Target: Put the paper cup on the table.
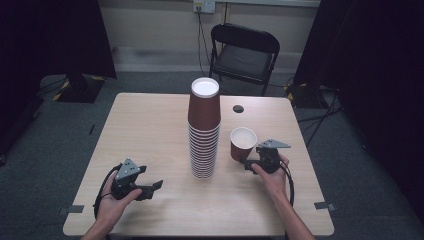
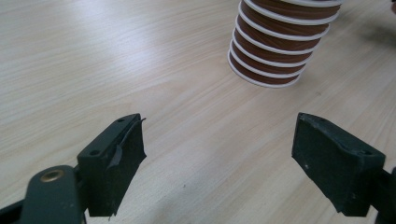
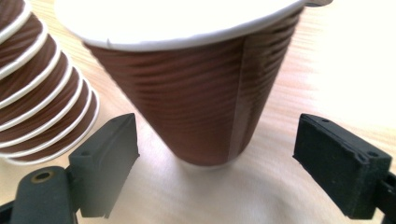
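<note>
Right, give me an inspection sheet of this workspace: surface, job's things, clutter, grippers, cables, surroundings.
Surface: light wooden table, bare apart from the items below.
Job's things: tall stack of brown paper cups, upside down, mid-table; single brown cup upright to its right, apart from the stack.
Clutter: small dark round thing near the far edge; too small to identify.
Grippers: left gripper open, low over bare wood, facing the stack; right gripper open, jaws either side of the single cup, not touching.
Cables: one trails from each gripper; more on the floor.
Surroundings: black folding chair, wall socket, dark curtains, grey carpet.
</note>
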Motion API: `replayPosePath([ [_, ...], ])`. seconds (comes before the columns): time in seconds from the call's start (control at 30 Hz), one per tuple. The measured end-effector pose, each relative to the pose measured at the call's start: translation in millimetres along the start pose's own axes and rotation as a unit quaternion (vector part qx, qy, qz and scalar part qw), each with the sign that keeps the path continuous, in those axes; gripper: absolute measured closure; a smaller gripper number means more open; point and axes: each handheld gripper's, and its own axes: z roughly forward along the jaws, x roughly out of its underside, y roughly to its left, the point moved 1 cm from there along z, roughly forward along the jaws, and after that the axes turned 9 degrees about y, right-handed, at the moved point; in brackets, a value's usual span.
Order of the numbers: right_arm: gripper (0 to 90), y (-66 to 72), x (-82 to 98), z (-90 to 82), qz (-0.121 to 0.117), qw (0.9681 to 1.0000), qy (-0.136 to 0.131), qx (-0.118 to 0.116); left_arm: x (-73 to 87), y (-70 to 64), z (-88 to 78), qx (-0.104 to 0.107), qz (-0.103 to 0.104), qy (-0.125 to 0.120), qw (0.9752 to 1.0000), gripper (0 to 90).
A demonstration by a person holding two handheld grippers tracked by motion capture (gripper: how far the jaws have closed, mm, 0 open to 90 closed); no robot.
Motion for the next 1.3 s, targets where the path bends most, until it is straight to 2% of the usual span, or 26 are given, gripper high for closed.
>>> replayPosePath([
  [0.27, 13.9, -1.0, 2.7, -23.2, 0.02, 0.9998, -0.007, -0.003, -0.2, 2.2, 0.1, -0.003, -0.006, -0.001, 1.0, 16.9],
  [0.73, 16.6, 10.4, 5.3, -72.3, 0.023, 0.9993, -0.027, -0.01, 1.0, 7.2, -2.9, -0.011, -0.017, -0.005, 0.9998, 16.9],
  [1.0, 17.3, 17.5, 18.0, -93.2, 0.027, 0.9988, -0.038, -0.015, 2.0, 7.3, -4.6, -0.009, -0.018, -0.004, 0.9998, 16.9],
  [1.3, 17.2, 23.8, 40.6, -106.8, 0.032, 0.9988, -0.037, -0.009, 3.3, 5.1, -7.2, -0.005, -0.019, -0.005, 0.9998, 17.2],
])
